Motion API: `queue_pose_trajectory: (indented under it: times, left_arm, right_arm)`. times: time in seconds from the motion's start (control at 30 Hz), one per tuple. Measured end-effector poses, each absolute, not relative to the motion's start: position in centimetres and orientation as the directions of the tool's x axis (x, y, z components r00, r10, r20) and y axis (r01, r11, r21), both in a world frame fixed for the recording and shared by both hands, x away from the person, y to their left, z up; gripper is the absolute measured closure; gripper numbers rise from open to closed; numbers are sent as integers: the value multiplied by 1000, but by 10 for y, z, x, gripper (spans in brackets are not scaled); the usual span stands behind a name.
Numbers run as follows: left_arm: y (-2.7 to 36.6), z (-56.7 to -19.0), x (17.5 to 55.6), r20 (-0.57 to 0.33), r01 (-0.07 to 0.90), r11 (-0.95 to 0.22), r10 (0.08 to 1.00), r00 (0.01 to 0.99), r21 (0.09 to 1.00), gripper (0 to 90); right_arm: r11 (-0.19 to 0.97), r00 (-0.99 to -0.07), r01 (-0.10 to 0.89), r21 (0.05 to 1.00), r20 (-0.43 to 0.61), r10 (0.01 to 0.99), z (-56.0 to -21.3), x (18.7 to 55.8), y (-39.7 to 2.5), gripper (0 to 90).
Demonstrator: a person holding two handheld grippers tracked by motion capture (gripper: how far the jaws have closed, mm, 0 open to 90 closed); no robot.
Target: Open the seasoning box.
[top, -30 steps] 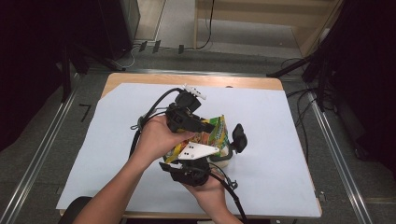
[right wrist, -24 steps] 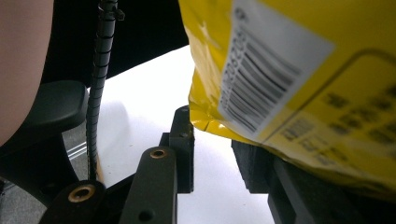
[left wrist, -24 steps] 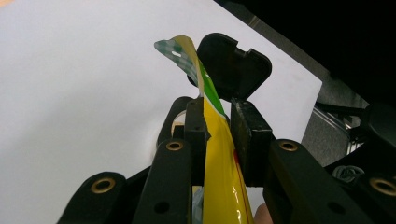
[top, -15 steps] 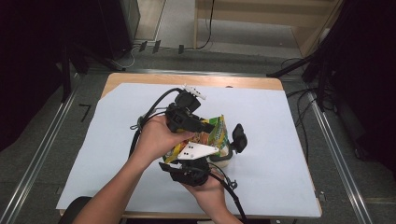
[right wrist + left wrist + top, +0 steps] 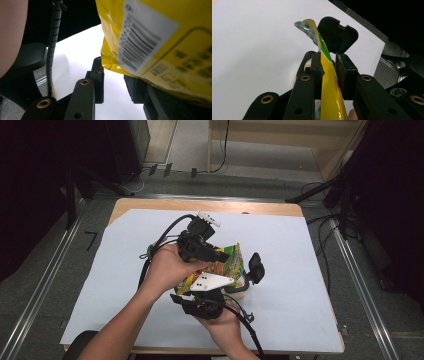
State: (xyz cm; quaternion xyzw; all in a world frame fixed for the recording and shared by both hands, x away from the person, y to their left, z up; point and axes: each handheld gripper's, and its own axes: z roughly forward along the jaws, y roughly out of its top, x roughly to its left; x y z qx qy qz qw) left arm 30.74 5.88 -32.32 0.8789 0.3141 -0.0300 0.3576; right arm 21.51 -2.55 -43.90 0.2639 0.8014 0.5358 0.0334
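My left gripper (image 5: 220,254) sits over the middle of the bench (image 5: 300,270), which is covered by a white sheet (image 5: 125,250). In the left gripper view its jaws are clenched on the upper part of a yellow snack bag (image 5: 329,87); the bag's green-checked top edge curls up past the jaw tips. The bag is glossy yellow with green print, and it hangs between my two hands above the sheet. Just beneath it in the high view is a pale round container (image 5: 239,290); I cannot tell what is in it.

To the right and nearer me, my right gripper (image 5: 200,304) comes in from below. In the right gripper view the bag's back, with a white barcode label (image 5: 140,47), lies over one jaw, while a clear gap separates the jaws, so that gripper is released. My left hand (image 5: 167,267) and a ribbed cable (image 5: 53,37) crowd that side.
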Motion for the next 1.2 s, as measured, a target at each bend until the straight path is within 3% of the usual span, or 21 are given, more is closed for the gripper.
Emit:
queue_pose_trajectory:
  times: [1.2]
  left_arm:
    - [60, -325, 312, -263, 562, -520, 540, 800, 643, 774]
  right_arm:
    - [296, -850, 377, 878, 201, 487, -441, 223, -25, 711]
